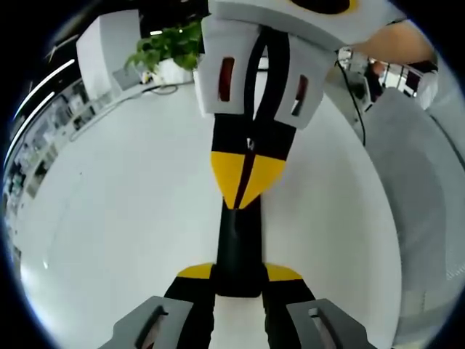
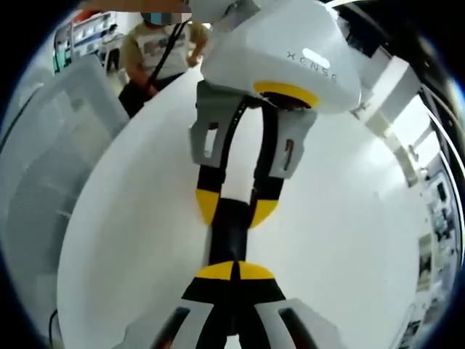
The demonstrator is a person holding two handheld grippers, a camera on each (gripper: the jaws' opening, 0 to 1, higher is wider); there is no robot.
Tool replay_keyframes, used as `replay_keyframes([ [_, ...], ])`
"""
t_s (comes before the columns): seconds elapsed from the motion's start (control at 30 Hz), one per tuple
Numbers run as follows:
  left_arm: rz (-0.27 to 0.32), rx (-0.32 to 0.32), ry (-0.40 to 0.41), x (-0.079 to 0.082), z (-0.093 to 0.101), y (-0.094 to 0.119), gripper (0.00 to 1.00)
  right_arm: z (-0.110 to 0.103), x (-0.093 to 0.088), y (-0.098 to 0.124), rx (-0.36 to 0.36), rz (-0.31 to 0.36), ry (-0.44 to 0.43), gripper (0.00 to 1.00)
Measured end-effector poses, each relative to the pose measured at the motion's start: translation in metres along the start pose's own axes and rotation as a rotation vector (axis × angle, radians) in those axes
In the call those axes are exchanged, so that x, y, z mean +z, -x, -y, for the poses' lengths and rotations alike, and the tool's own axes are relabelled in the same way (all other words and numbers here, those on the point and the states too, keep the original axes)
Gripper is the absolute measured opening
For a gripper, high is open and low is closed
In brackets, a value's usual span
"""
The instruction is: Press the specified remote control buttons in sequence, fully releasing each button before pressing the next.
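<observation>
The black remote control [image 1: 237,243] lies lengthwise on the white counter [image 1: 116,240], and both tools are on it from opposite ends. In the left gripper view, the left tool [image 1: 237,280] has its yellow-tipped jaws spread to either side of the remote's near end, seemingly bracing it rather than clamped empty. The right tool [image 1: 245,182] comes in from the top of that view with its two yellow tips drawn together into a single point resting on the remote's upper face.

In the right gripper view the same reads in reverse: the right tool [image 2: 234,273] is closed, its tips meeting over the remote control [image 2: 229,236], while the left tool [image 2: 236,207] straddles the far end.

This looks like a press in progress (no individual button can be made out under the tips). The next move would call for lifting the closed tip fully clear before shifting along the remote to the next button, with the left tool steadying it.
</observation>
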State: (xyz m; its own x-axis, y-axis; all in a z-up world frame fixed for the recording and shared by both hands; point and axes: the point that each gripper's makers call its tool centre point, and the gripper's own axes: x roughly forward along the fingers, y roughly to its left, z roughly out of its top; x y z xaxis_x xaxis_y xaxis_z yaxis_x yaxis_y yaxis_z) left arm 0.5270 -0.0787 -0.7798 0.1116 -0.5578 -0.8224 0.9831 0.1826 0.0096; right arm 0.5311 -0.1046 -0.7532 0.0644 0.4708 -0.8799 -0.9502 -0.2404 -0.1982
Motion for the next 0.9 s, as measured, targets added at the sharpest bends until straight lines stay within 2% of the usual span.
replay_keyframes([
  [0.53, 0.001, -0.001, 0.001, 0.0, 0.001, 0.0, 0.24, 0.008, 0.016, 0.011, -0.031, 0.028, 0.027, 0.0],
  [0.9, 0.005, -0.002, 0.001, 0.001, 0.001, 0.0, 0.24, 0.007, 0.016, 0.009, -0.021, 0.025, 0.031, 0.0],
])
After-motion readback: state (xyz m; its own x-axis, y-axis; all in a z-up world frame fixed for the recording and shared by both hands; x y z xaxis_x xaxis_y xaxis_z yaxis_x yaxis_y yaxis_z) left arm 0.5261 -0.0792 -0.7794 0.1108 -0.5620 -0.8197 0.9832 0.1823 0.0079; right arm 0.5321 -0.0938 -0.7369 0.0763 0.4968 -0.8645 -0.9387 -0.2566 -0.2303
